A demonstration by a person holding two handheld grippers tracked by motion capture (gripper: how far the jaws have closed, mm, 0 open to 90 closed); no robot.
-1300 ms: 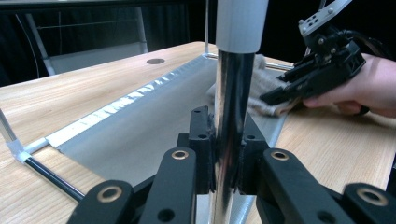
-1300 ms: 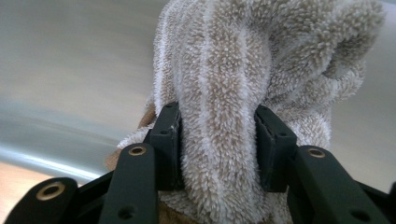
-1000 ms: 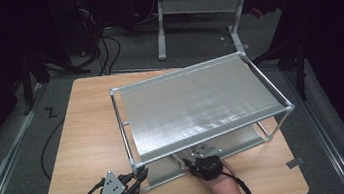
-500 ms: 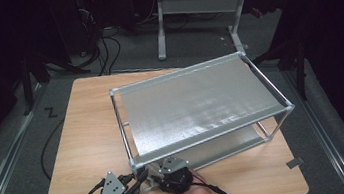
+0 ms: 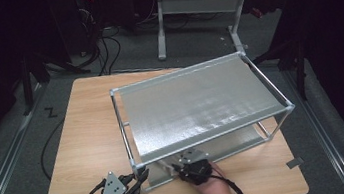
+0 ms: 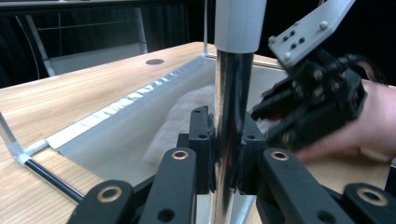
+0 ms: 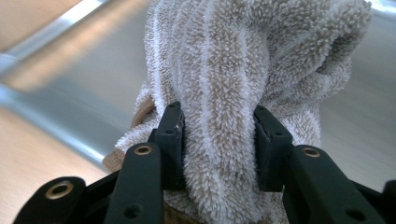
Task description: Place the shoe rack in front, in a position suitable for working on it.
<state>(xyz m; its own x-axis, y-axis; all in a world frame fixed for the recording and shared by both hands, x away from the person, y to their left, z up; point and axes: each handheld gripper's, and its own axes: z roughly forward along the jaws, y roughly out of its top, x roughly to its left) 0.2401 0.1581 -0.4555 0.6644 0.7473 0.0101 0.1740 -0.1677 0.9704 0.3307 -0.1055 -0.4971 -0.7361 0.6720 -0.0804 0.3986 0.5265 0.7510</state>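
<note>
Wooden table (image 5: pixel 84 138) bears a metal rack (image 5: pixel 196 104); left gripper (image 6: pixel 223 154) jaws clamp its post (image 6: pixel 232 116), right gripper (image 7: pixel 219 144) jaws clamp a towel (image 7: pixel 233 70).

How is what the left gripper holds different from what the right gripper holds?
The left gripper clamps a hard, shiny metal post of the rack; the right gripper clamps a soft, fluffy beige towel. The post stands upright and straight; the towel is bunched. Both are gripped tightly between black jaws.

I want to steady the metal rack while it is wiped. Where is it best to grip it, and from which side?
Grip the near corner post, from the table's front edge. It is a slim upright round tube that fits between the jaws, as the left gripper shows, shut on it. The shelf is too broad.
</note>
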